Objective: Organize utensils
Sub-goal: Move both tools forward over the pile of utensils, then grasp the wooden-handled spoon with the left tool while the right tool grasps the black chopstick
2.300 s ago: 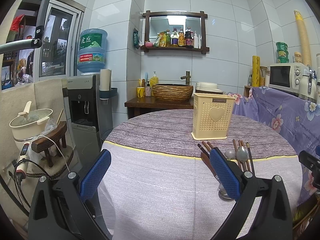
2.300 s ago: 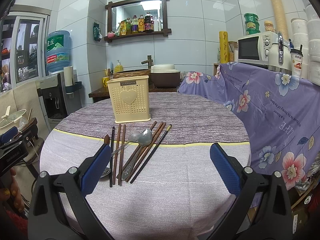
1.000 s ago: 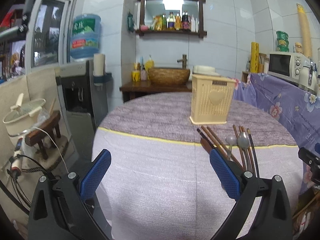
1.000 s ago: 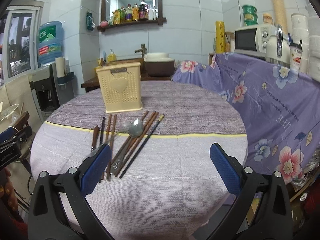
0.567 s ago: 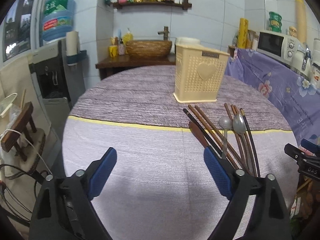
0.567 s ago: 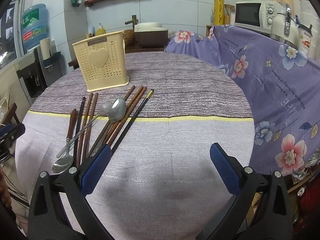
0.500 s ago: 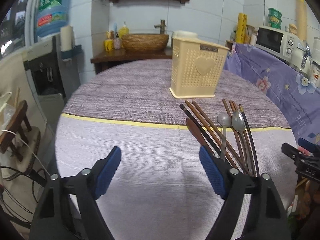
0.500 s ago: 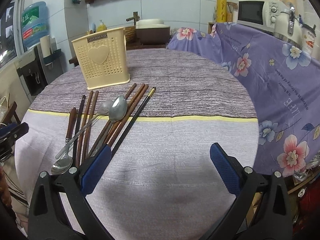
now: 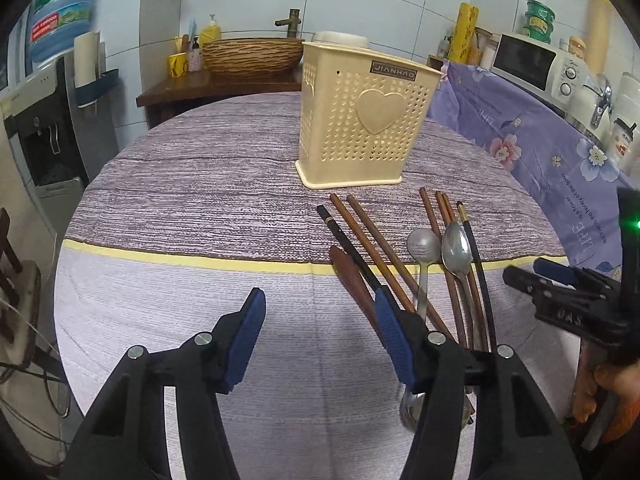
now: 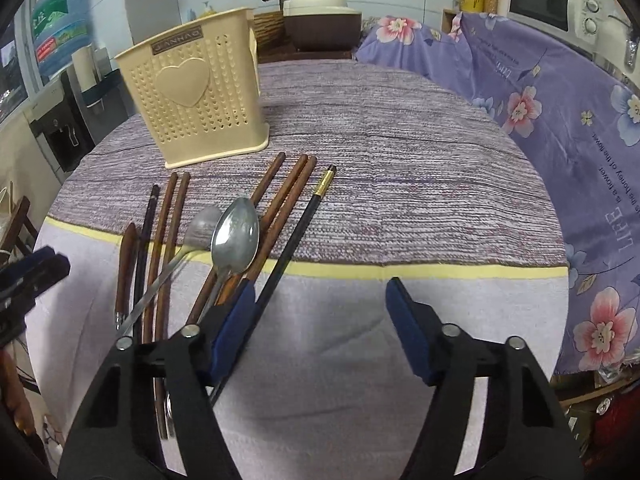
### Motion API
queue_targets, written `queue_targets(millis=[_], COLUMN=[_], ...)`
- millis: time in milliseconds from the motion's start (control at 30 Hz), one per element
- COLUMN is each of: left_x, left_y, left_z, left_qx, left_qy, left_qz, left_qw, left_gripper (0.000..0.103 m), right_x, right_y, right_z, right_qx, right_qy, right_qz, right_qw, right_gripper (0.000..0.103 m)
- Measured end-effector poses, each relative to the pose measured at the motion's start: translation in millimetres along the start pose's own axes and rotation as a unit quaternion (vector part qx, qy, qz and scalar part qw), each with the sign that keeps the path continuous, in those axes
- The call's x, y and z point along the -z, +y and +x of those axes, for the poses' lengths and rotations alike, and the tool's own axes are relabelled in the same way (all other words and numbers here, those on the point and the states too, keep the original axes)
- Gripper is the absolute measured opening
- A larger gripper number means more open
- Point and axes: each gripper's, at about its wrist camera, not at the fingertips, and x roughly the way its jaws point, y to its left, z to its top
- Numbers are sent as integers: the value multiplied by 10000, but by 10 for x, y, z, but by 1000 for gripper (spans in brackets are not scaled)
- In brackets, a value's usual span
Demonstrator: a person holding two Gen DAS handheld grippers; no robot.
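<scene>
Nearest the cameras, both pairs of tongs are being held over the near part of the desk (image 9: 168, 216), short of the beige holder (image 9: 366, 120). The left tongs (image 9: 320, 320) are spread partway, their jaws having just been closing, and nothing is being pinched between them: only bare cloth is showing in the gap. The right tongs (image 10: 320, 308) are likewise spread partway, jaws having just been closing, with nothing between the pads.

The step in hand is being judged as the approach to a first pickup. Between the tongs and the holder, the utensils are lying loose in a fan: brown chopsticks (image 10: 282, 196), a black chopstick with a gold band (image 10: 308, 208), two metal spoons (image 10: 236, 234) and a wooden-handled piece (image 9: 350, 276). The holder is standing upright beyond them, well apart from both tongs. For the next move, a single piece is being called for, lowered upon, pinched along its shaft, then lifted and tipped upright into the holder's open top.

The near ends of the utensils are being hidden under the fingers of both tongs, so overlaps there cannot be told. The holder's inside and any compartments are not being shown.
</scene>
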Motion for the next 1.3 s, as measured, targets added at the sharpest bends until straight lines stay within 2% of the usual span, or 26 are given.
queue_targets(millis=[167,400,733,933,1200,1300], left_x=[-2,-25,-9,-20,-86,-114], left_y=[-31,-10,7,-2,-3,-32], left_z=[115,231,273,324,454,535], left_qx=[-40,-74,-126,-188,-27,13], left_qy=[188,323,376,464,716,860], left_qz=[41,-74,-172,-168,-361,-445], left_qw=[9998,9994,9991,9986,9968,9953], left_gripper=[57,57,57,57,56,49], right_x=[-149,-317,-638,-762,-651,-590], right_y=[71,37,107,168,191,135], right_z=[212,482,761,871,791,738], right_qx=[22,64,622,662,516,477], right_qy=[251,448,393,358,386,367], right_qz=[119,475,384,219,-416,-390], right_qw=[9996,9978,9966,9969,9971,9974], right_gripper=[49,40,28,11,10,10])
